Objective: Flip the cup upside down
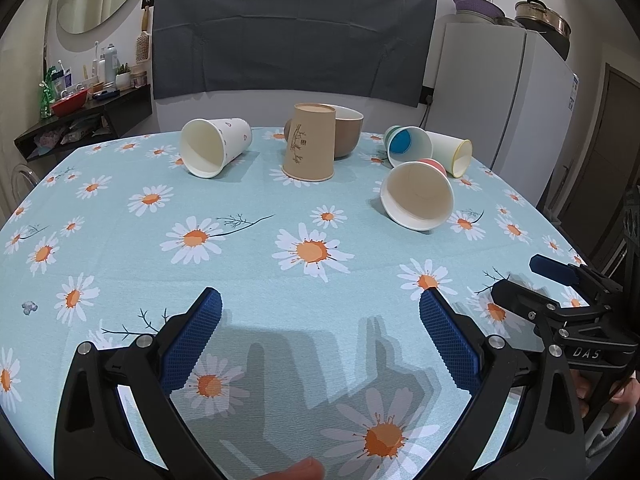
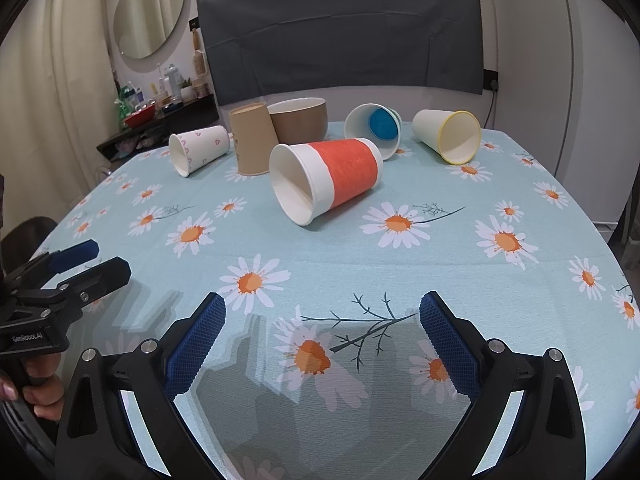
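Both tools are released and hold nothing: the left hand-held gripper (image 1: pixel 320 312) and the right hand-held gripper (image 2: pixel 322 316) each hang with jaws spread wide over bare cloth at the near part of the table (image 2: pixel 500 304).

The cup to flip is most likely the red-banded cup (image 2: pixel 326 178), lying on its side straight ahead of the right hand-held gripper, mouth turned toward it and to its left. Which cup is meant is not certain, since several lie tipped. Ahead and left of the left hand-held gripper lies the heart-print cup (image 1: pixel 216 146); beyond the red one lie the blue-bottomed cup (image 2: pixel 374 130) and the yellow-rimmed cup (image 2: pixel 448 134). The brown cup (image 1: pixel 310 142) already stands mouth down, just in front of a brown bowl (image 2: pixel 300 122).

These look like thin paper: very light, easily crushed, prone to roll or skid on the cloth. I would close gently across the red band at mid-body, where the wall is stiffer than near the open rim, with the jaws straddling the sides.

Room is good: open cloth lies between the hand-held gripper and the cup, and to its right. The blue-bottomed cup sits close behind, possibly touching. The far table edge is well beyond.
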Demonstrator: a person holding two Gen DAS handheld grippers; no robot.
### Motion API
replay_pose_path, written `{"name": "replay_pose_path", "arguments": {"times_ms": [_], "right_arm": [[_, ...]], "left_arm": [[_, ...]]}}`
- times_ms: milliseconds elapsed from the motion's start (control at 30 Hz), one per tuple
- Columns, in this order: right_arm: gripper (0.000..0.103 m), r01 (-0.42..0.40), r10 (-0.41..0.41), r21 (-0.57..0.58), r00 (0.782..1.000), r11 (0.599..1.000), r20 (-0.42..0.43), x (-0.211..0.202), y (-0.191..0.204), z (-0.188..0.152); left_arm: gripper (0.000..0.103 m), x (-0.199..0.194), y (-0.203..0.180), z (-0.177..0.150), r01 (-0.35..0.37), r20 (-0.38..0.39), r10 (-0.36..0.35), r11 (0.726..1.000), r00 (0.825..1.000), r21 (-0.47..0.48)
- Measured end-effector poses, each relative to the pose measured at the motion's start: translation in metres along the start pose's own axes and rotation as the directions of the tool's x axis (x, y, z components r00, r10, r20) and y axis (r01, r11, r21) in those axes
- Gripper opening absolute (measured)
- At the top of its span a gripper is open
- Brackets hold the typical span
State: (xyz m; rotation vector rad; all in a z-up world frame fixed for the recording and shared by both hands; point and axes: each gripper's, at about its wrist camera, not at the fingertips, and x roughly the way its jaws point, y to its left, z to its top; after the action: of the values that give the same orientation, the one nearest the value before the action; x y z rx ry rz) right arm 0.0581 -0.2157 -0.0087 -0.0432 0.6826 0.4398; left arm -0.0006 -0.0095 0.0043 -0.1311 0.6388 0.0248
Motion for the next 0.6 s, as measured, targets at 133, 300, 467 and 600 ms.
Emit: {"name": "replay_pose_path", "arguments": {"times_ms": [133, 300, 467, 600], "right_arm": [[0.094, 0.000, 0.000, 0.000, 1.000, 1.000, 0.000, 0.0003, 0.0003, -0.0001], [0.094, -0.001, 0.001, 0.000, 1.000, 1.000, -0.003, 0.0007, 0.0005, -0.0001], [0.094, -0.006, 0.006, 0.001, 1.000, 1.000, -0.011, 0.0027, 0.0007, -0.0002], [0.094, -0.004, 0.005, 0.008, 0.999, 1.000, -0.035, 0.0066, -0.0008, 0.0008]], "left_arm": [[0.097, 0.0002, 0.0000, -0.0003, 0.004, -0.001, -0.004, 1.000, 1.000, 0.002], [0.097, -0.0005, -0.0004, -0.0010, 0.003, 0.003, -0.003, 1.000, 1.000, 0.001], [0.097, 0.0004, 0.0013, -0.0019, 0.014, 0.000, -0.014, 1.000, 1.000, -0.008], [0.097, 0.0019, -0.0003, -0.0018, 0.015, -0.009, -0.015, 1.000, 1.000, 0.003]]}}
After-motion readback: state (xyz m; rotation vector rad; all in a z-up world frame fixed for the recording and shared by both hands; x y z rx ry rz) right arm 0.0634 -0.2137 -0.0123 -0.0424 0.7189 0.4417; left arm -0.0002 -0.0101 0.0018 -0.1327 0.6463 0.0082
